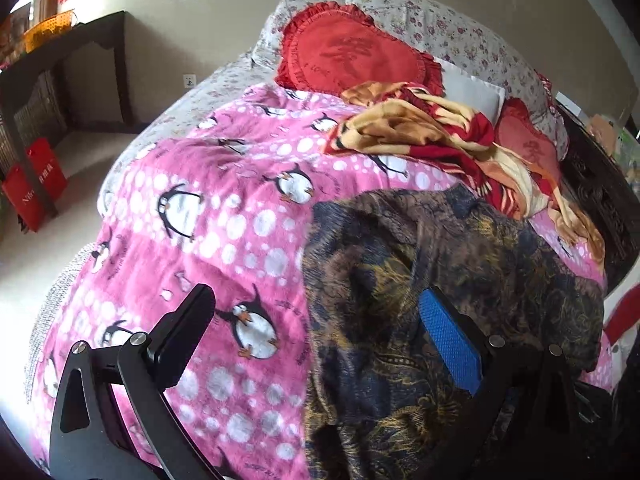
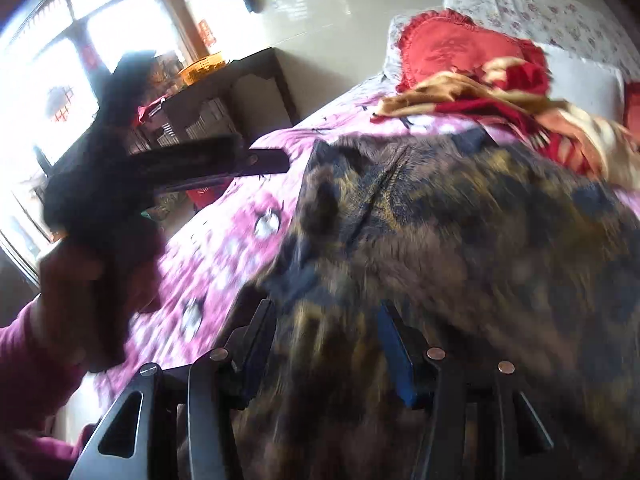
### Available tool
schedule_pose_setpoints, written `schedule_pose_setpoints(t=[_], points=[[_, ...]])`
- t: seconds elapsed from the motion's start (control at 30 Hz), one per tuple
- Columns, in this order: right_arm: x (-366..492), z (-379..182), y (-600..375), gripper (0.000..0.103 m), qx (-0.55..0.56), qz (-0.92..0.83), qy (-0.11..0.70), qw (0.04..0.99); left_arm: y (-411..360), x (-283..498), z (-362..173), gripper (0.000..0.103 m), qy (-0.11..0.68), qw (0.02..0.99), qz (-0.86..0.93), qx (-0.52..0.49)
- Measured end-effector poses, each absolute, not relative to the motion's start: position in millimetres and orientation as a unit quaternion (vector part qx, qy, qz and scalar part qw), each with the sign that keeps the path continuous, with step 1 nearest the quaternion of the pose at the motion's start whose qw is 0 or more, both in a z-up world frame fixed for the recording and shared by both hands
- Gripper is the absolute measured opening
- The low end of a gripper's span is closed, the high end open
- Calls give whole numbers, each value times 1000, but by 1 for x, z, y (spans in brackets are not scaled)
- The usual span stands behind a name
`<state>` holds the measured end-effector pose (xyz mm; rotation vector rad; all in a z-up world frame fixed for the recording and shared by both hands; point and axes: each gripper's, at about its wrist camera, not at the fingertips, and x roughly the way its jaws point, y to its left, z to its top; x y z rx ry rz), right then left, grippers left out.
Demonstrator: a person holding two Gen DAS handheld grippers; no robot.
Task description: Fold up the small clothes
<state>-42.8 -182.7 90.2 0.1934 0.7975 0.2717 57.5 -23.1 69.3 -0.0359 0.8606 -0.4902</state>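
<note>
**Dark patterned garment spread on the bed, both tongs open above it**

A dark garment (image 1: 448, 280) with a navy, brown and gold paisley-like pattern lies rumpled on the pink penguin blanket (image 1: 208, 216) that covers the bed. It takes up the right part of the blanket, with its left edge running down the middle of the left wrist view.

The left tongs (image 1: 316, 316) hover over that edge with the jaws spread wide: the black finger is over the pink blanket and the blue-padded finger (image 1: 448, 340) is over the garment. Nothing is held between them.

The right tongs (image 2: 326, 336) are also open, both fingers over the garment (image 2: 460, 232), and appear to hold nothing, though this view is smeared by motion blur, so contact with the cloth cannot be judged. In the same view the left tongs (image 2: 208, 164) show at the upper left, gripped by a hand (image 2: 80, 280) in a magenta sleeve.

Near the head of the bed lie a red heart-shaped cushion (image 1: 344, 52), a crumpled red and yellow blanket (image 1: 432, 132) and floral pillows (image 1: 448, 28). A dark table (image 1: 76, 48) stands by the wall with an orange basket (image 1: 48, 30) on it.
</note>
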Motion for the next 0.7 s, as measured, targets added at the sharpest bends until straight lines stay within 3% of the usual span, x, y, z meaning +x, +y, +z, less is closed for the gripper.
schedule_pose_setpoints(t=[0.27,0.33,0.4,0.43,0.47,0.5,0.7], points=[[-139,99,-262,54,184,24,355,916,-93,46,39,100,415,867,-254,103],[-159,101,-274,57,200,-5,346,917,-109,44,27,88,422,859,-258,131],[-182,106,-291,58,206,-32,336,919,-119,44,18,57,436,850,-263,134],[-191,110,-299,58,203,-44,332,920,-120,43,19,47,439,850,-262,129],[-200,115,-309,58,200,-62,324,923,-120,42,23,21,435,852,-261,127],[-208,118,-318,59,199,-77,317,924,-118,41,30,6,433,852,-270,120],[-214,129,-386,69,251,-161,281,912,-80,36,92,5,393,860,-323,54]])
